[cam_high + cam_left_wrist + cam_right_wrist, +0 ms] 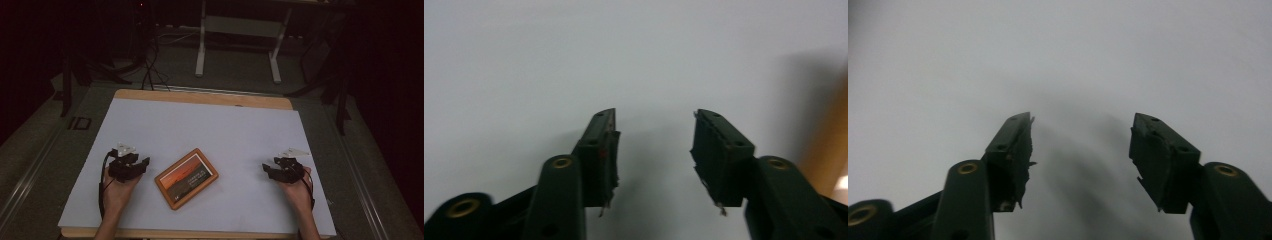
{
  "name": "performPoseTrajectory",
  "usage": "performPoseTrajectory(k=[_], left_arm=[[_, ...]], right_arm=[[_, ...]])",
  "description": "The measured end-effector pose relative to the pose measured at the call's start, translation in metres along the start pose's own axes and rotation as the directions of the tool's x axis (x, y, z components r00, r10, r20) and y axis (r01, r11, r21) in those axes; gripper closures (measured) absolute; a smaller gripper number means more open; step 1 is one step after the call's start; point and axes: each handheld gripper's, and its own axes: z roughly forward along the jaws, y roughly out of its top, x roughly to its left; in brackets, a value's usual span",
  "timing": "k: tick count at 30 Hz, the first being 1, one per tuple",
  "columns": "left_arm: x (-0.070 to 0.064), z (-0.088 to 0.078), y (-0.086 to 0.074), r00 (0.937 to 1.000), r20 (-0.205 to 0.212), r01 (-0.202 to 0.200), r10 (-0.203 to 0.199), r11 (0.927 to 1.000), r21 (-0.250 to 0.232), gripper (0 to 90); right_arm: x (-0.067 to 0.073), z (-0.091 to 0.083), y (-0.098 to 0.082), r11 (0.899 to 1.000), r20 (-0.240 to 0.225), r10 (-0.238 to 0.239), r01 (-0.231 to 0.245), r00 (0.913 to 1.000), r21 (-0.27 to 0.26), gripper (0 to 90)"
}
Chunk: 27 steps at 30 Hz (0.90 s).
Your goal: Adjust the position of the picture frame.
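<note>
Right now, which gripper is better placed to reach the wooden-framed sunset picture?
Left. The left gripper sits open right beside the wooden-framed sunset picture; the right gripper, also open, is farther off.

The high view looks forward and down from above the person's side, taking in the whole white tabletop (210,130). Each gripper view rides low and close, facing along its own fingers (601,150) (1010,155) at the same white surface just ahead of them.
</note>
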Motion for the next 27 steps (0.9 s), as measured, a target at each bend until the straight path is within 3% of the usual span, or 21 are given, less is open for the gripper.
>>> performPoseTrajectory(k=[2, 3, 4, 11, 12, 17, 20, 23, 25, 27], left_arm=[[0.001, -0.007, 0.000, 0.9980, 0.063, -0.004, 0.006, 0.9997, -0.026, 53.2], [0.001, -0.007, 0.000, 0.9980, 0.063, -0.004, 0.006, 0.9997, -0.026, 53.2], [0.002, -0.009, -0.001, 0.9959, 0.091, -0.001, 0.004, 0.9996, -0.028, 53.2], [0.004, -0.011, -0.005, 0.9929, 0.117, -0.019, 0.024, 0.9989, -0.044, 54.1], [0.003, -0.011, -0.005, 0.9926, 0.119, -0.022, 0.027, 0.9988, -0.045, 54.4], [-0.002, -0.012, -0.005, 0.9897, 0.137, -0.037, 0.041, 0.9987, -0.035, 54.6], [-0.006, -0.012, -0.006, 0.9877, 0.148, -0.048, 0.052, 0.9984, -0.028, 54.6], [-0.009, -0.012, -0.007, 0.9853, 0.159, -0.058, 0.061, 0.9981, -0.022, 54.6], [-0.011, -0.011, -0.008, 0.9828, 0.170, -0.069, 0.071, 0.9974, -0.022, 54.7], [-0.014, -0.010, -0.009, 0.9794, 0.184, -0.082, 0.084, 0.9965, -0.016, 54.7]], right_arm=[[0.011, 0.000, 0.005, 0.999, -0.026, -0.030, 0.030, 0.9992, -0.017, 44.2], [0.011, 0.000, 0.005, 0.999, -0.026, -0.030, 0.030, 0.9992, -0.017, 44.2], [0.015, 0.000, 0.006, 0.999, -0.028, -0.045, 0.044, 0.9986, -0.020, 44.3], [0.030, 0.001, 0.019, 0.997, -0.075, -0.068, 0.065, 0.9949, -0.042, 47.5], [0.037, 0.000, 0.026, 0.996, -0.107, -0.077, 0.071, 0.9913, -0.055, 48.4], [0.052, 0.000, 0.037, 0.993, -0.155, -0.108, 0.098, 0.9821, -0.069, 48.9], [0.070, 0.002, 0.047, 0.987, -0.191, -0.150, 0.137, 0.9700, -0.080, 49.1], [0.077, 0.004, 0.051, 0.985, -0.206, -0.162, 0.147, 0.9650, -0.086, 49.1], [0.090, 0.009, 0.056, 0.987, -0.257, -0.156, 0.138, 0.9539, -0.084, 48.9], [0.093, 0.010, 0.056, 0.988, -0.274, -0.146, 0.129, 0.9507, -0.080, 48.6]])
